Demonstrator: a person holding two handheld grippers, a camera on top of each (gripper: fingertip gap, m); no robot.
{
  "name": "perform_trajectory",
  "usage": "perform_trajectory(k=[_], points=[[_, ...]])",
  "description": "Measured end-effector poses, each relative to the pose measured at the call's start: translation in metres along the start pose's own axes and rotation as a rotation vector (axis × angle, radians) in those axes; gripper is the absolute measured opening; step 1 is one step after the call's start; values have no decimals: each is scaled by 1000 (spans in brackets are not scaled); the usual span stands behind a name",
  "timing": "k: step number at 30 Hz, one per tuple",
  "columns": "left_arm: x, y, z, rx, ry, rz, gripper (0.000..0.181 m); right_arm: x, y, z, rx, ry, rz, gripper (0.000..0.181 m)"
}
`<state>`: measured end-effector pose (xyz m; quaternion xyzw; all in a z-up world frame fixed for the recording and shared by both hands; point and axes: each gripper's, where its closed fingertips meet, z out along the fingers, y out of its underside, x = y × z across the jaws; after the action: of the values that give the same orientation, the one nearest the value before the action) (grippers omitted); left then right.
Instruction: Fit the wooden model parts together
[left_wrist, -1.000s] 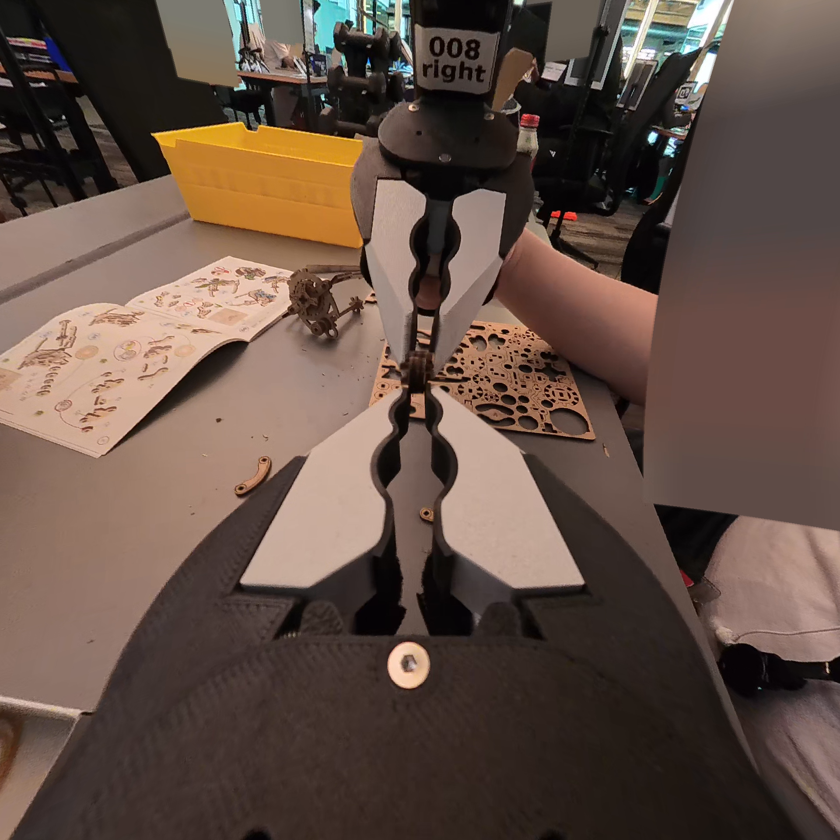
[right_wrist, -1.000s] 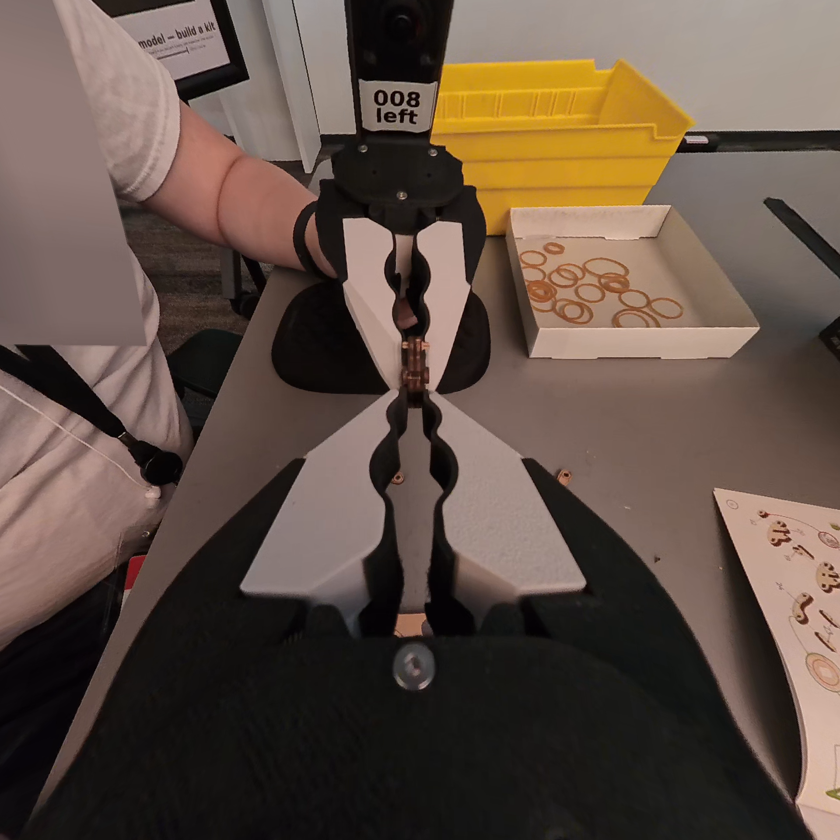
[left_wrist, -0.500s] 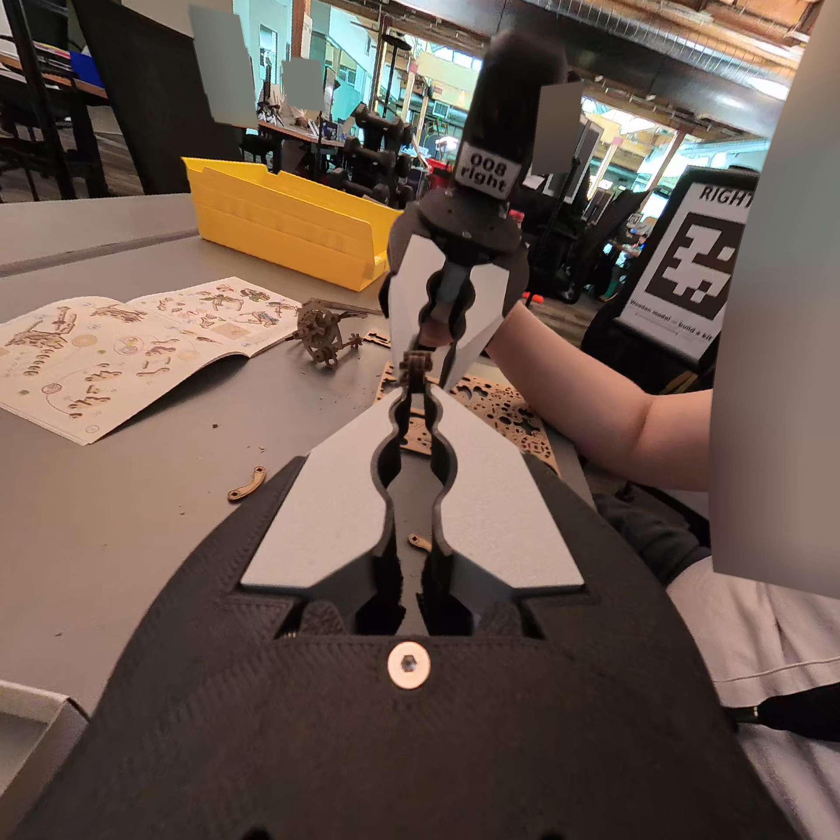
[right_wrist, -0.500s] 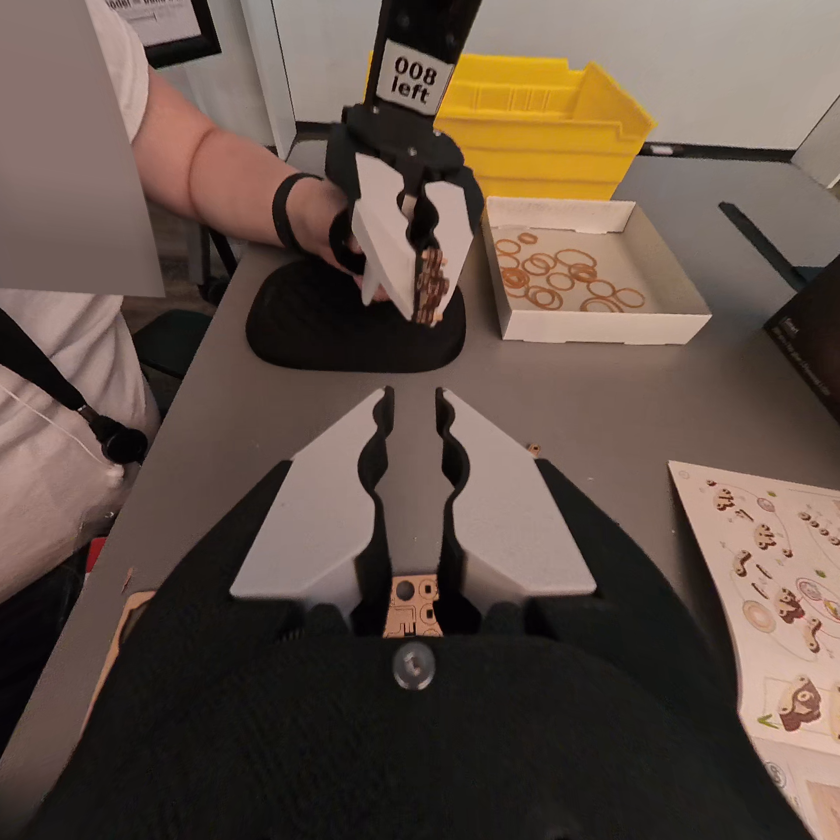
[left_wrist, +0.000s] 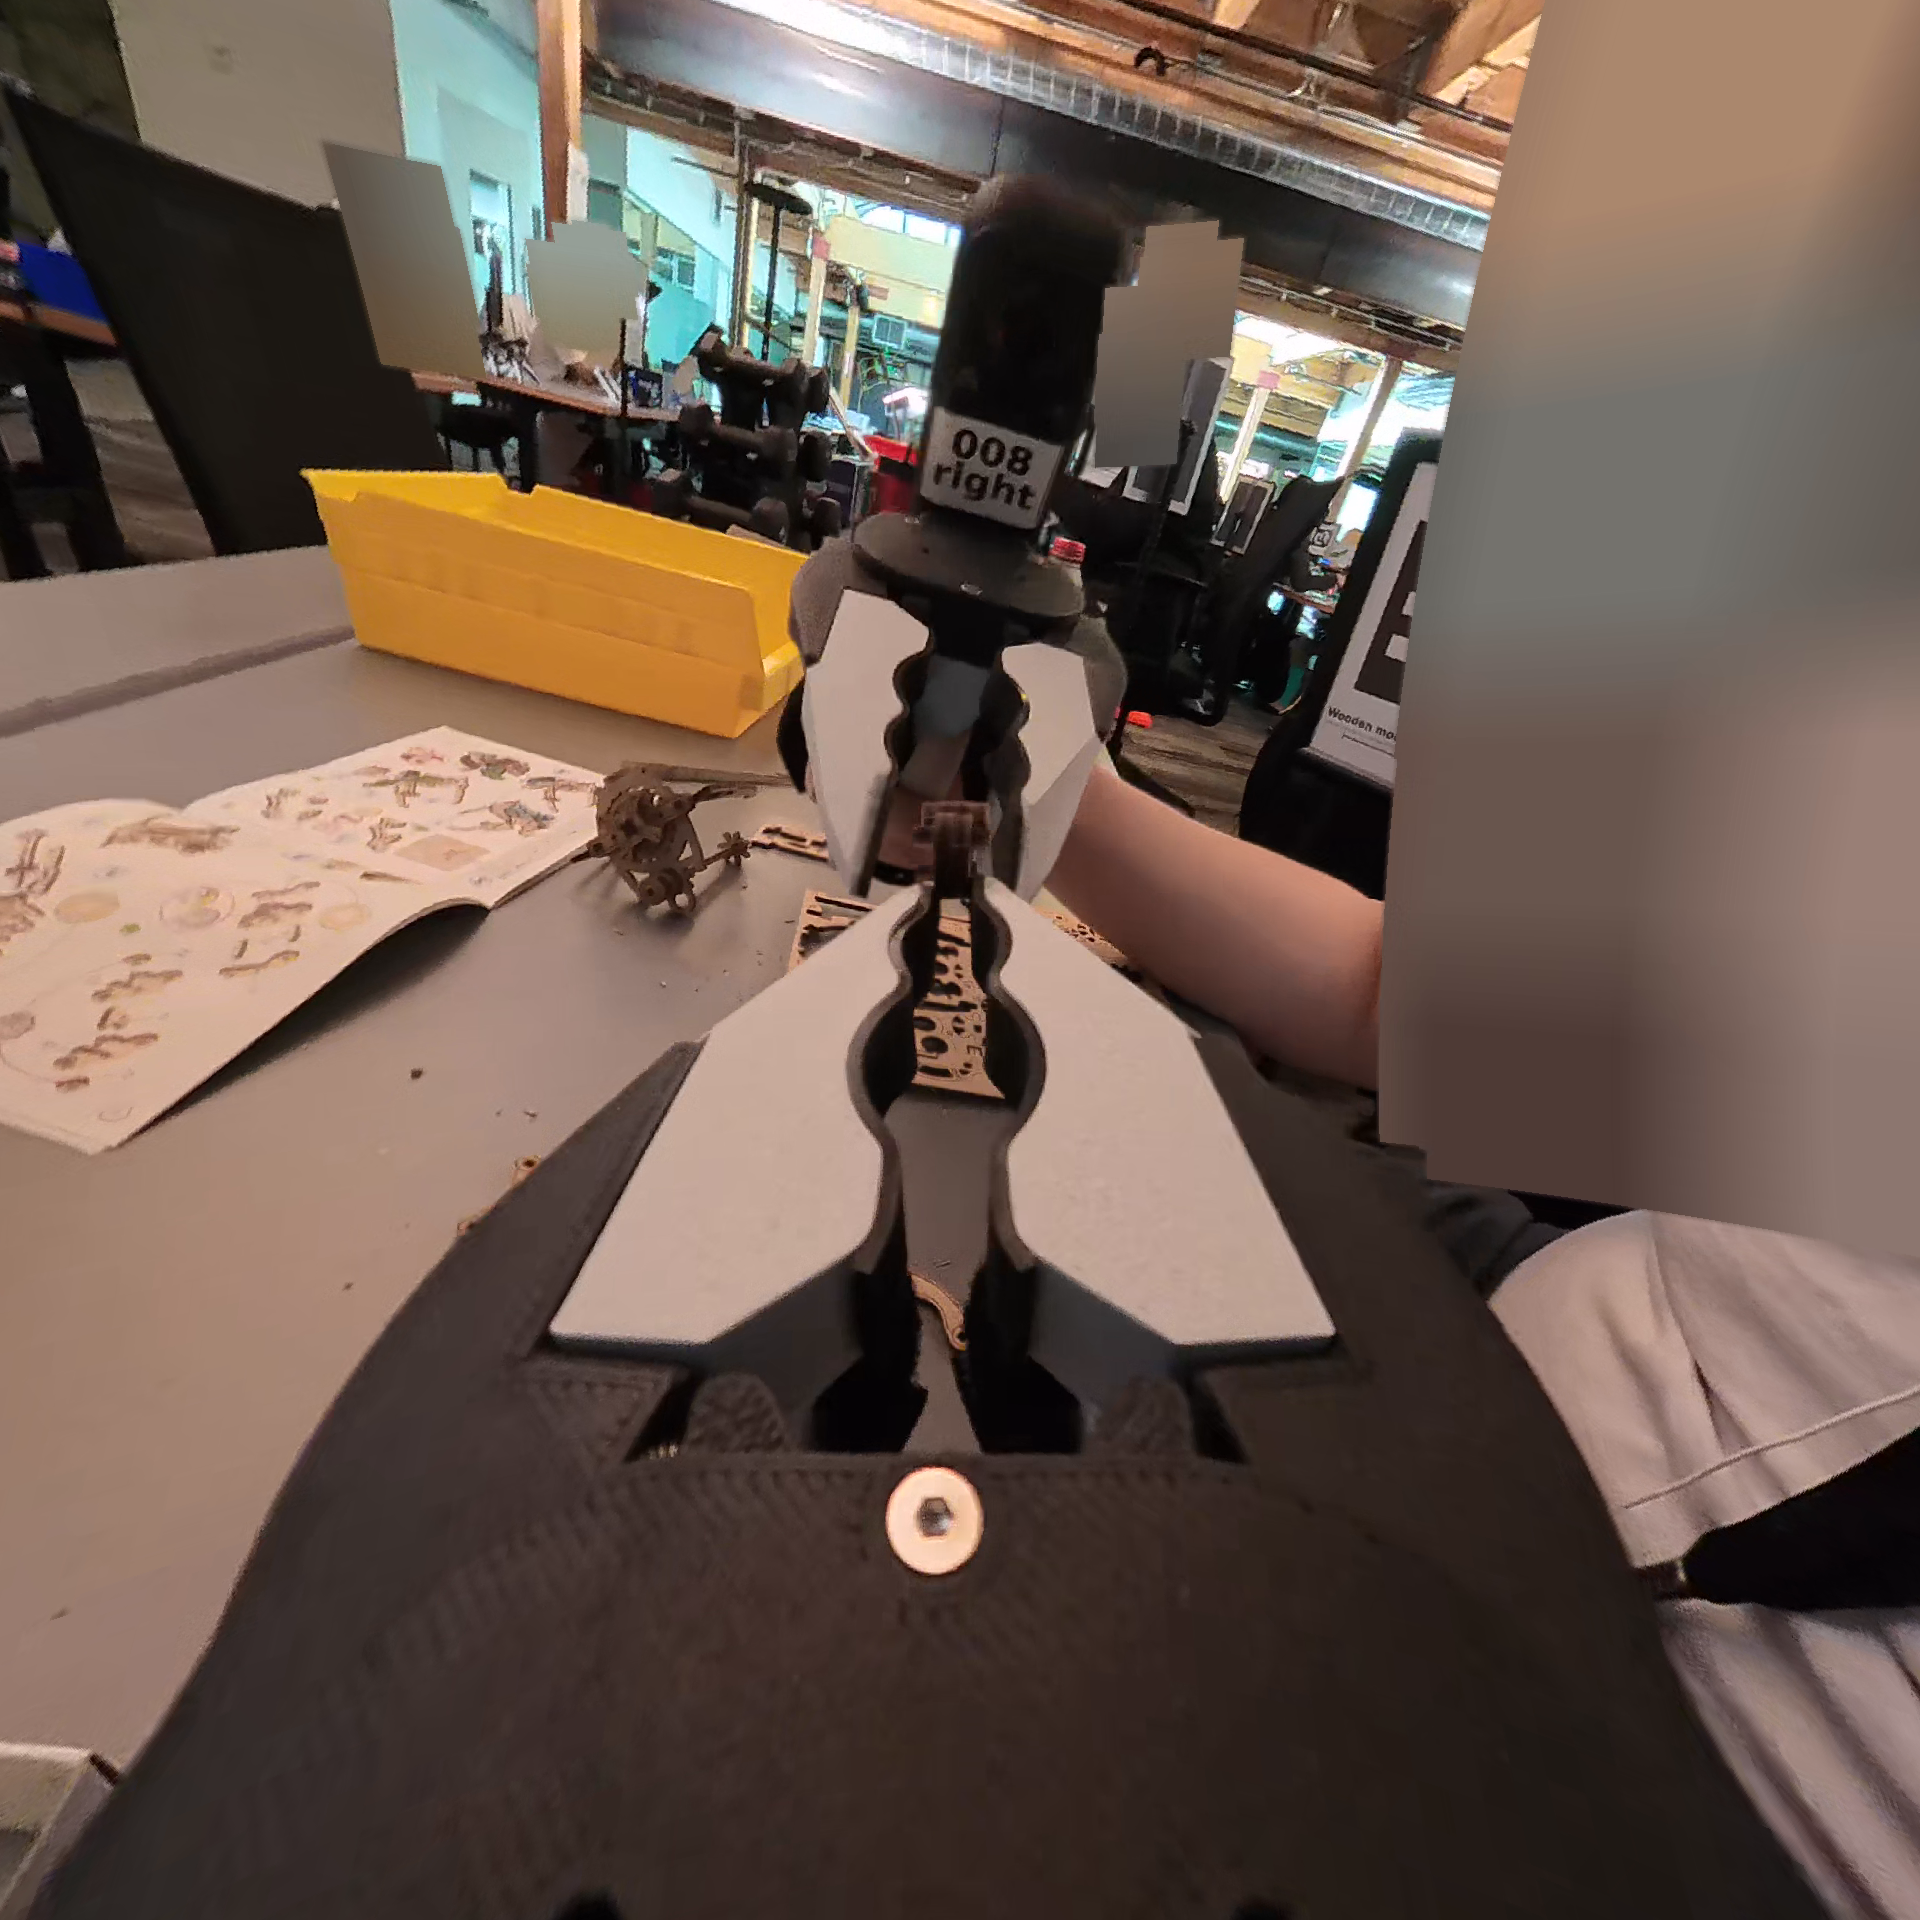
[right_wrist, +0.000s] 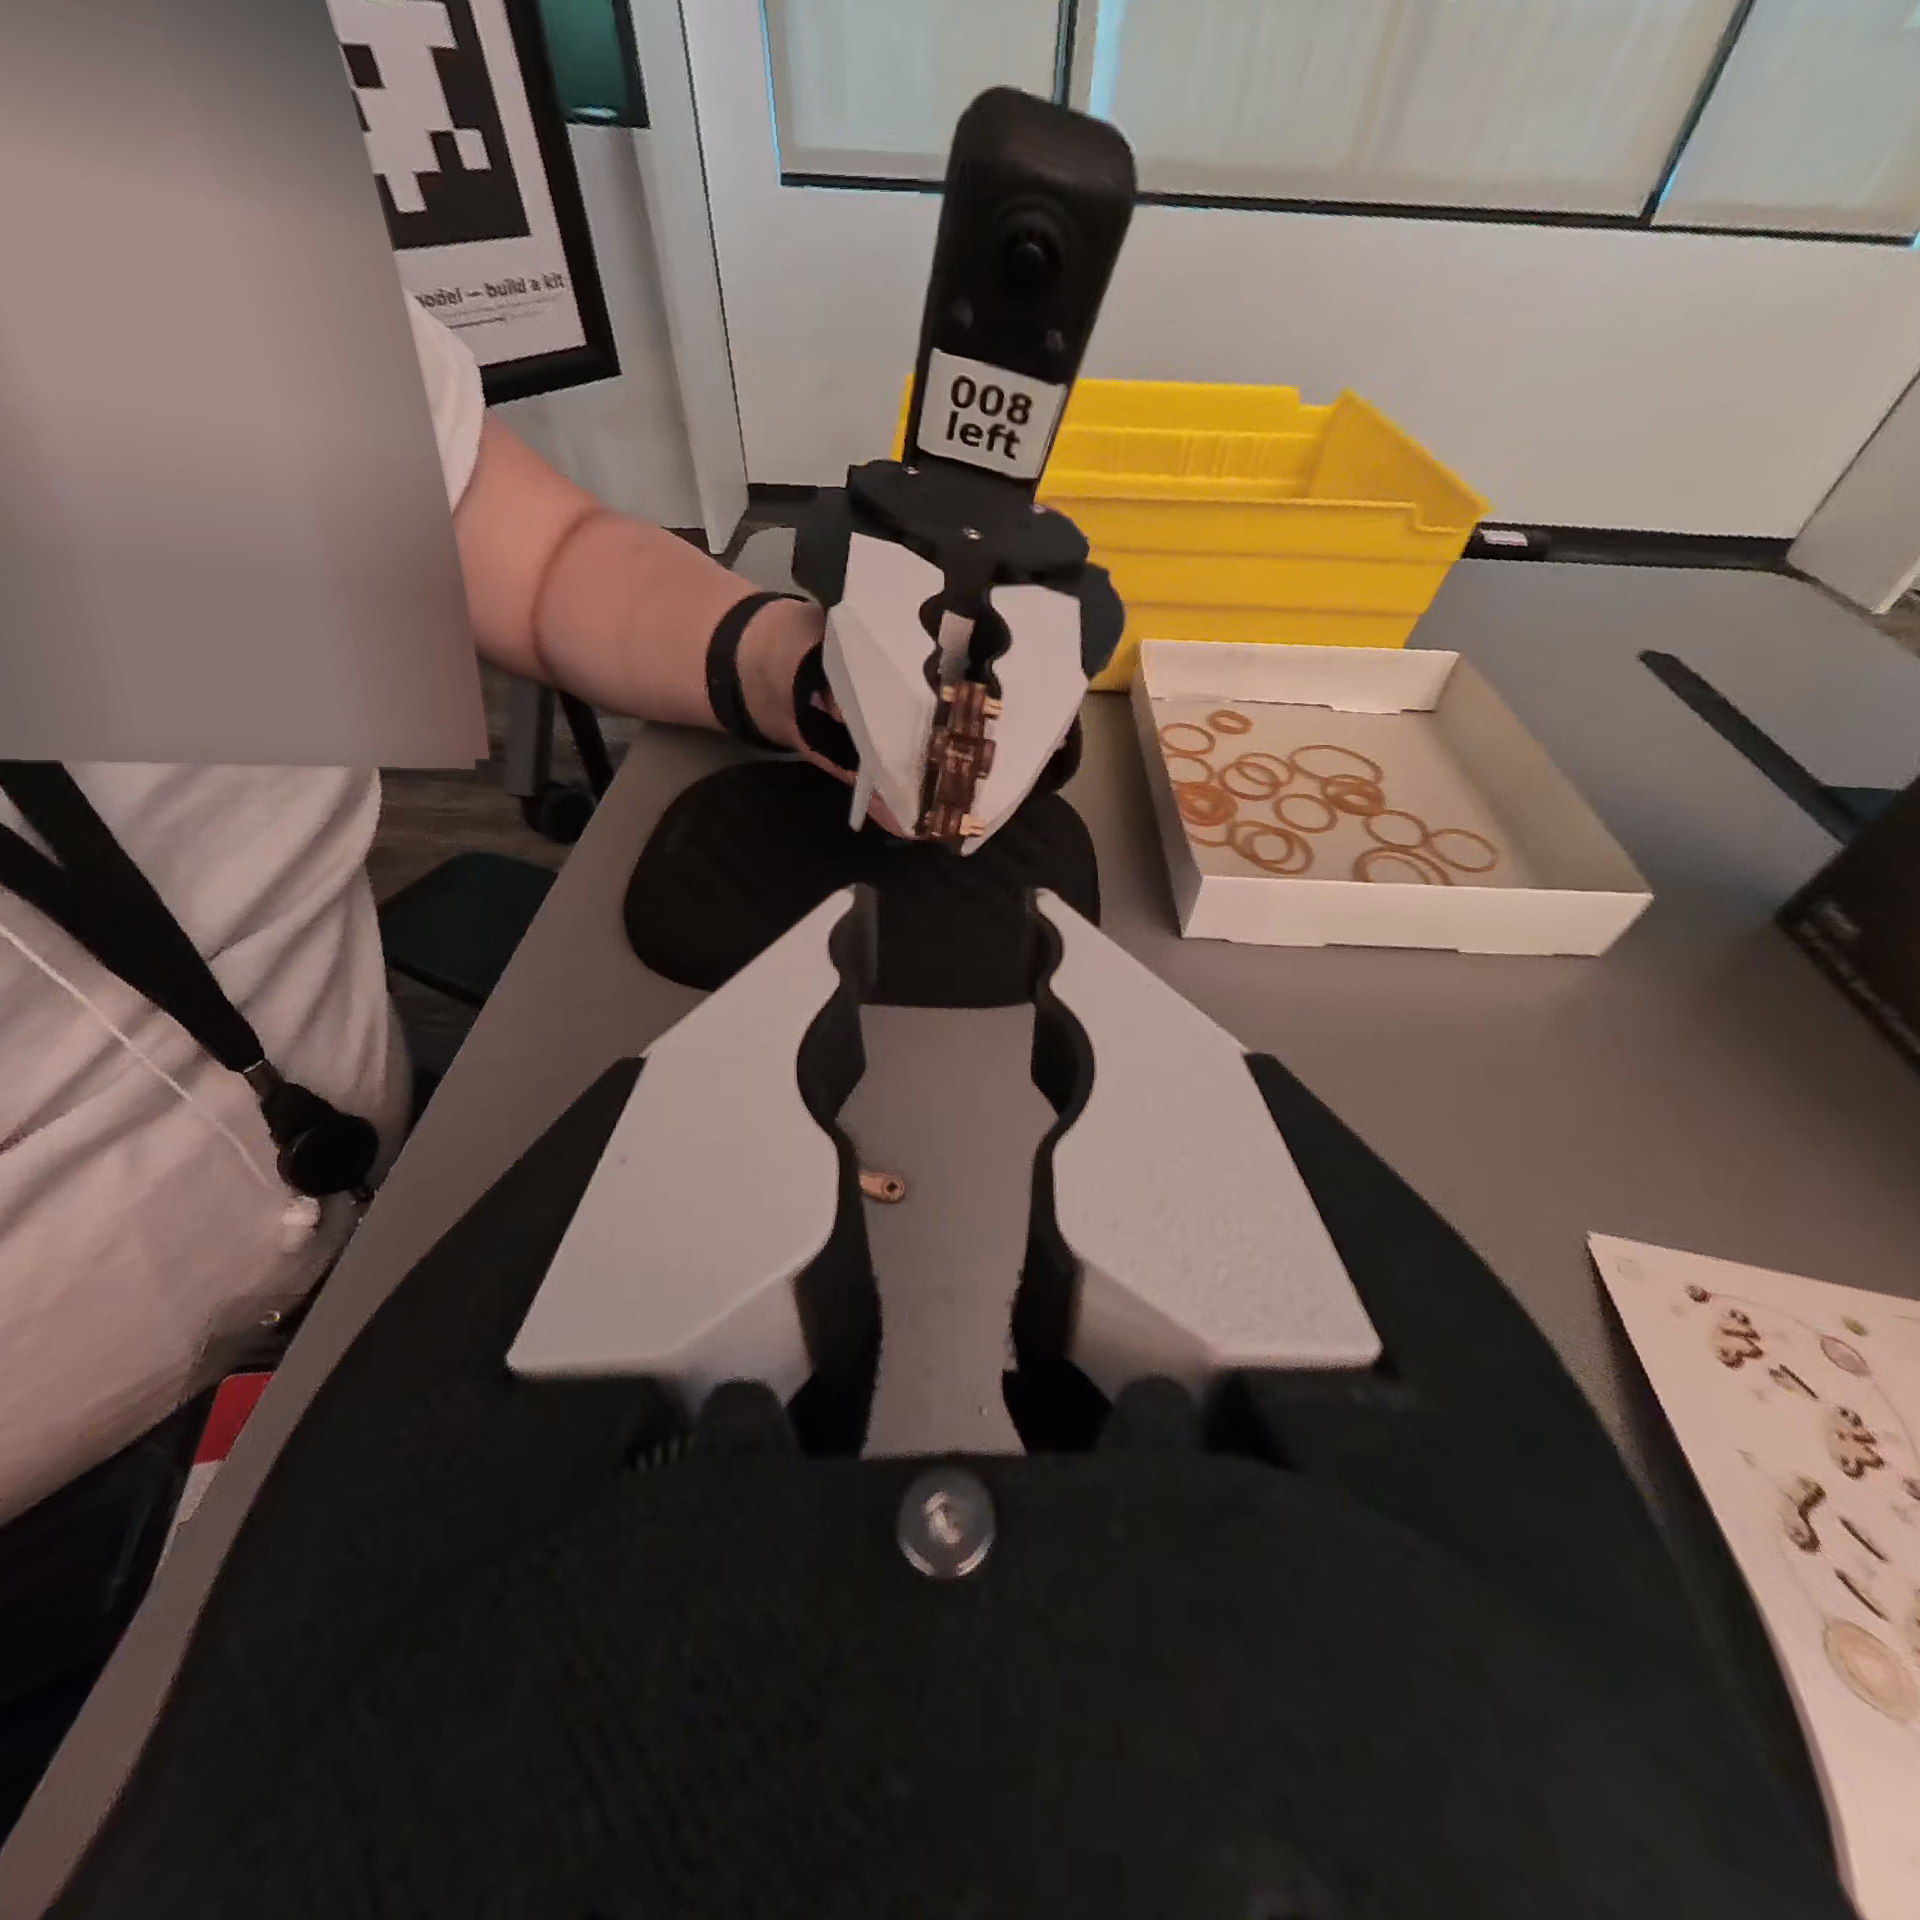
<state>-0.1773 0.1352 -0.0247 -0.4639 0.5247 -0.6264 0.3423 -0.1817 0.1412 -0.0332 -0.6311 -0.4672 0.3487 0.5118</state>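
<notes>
Gripping a small wooden assembly (right_wrist: 958, 764) between nearly closed fingers, left tool (right_wrist: 940, 821) raised above the grey desk (right_wrist: 1558, 1039) and tilted down toward the other tool, wrist with a dark band bent behind it. Seen edge-on from its own camera as a thin brown piece (left_wrist: 951, 842) standing up past the tips of the left tool (left_wrist: 951, 899), fingers pressed close on either side. Held wide apart and empty, right tool (right_wrist: 945, 914), fingers spread with bare desk between them and one tiny wooden bit (right_wrist: 883, 1184) lying loose in the gap. Facing each other tip to tip but apart, neither tool touching the other. From the left camera, right tool (left_wrist: 940, 883) upright just beyond the held piece, forearm stretched in from the side and low over the desk. Lying on the desk near it: a punched-out wooden sheet (left_wrist: 951, 1018), a partly built wooden model (left_wrist: 660, 842), an open instruction booklet (left_wrist: 208, 904). Farther back, a yellow bin (left_wrist: 551, 603); beside the left tool, a white tray (right_wrist: 1403, 925) of rubber bands (right_wrist: 1309, 805).
</notes>
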Motion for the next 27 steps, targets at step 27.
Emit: perform_trajectory(k=[27], points=[[10, 1, 2, -14, 11, 143, 2, -8, -11, 4, 36, -15, -38, 7]])
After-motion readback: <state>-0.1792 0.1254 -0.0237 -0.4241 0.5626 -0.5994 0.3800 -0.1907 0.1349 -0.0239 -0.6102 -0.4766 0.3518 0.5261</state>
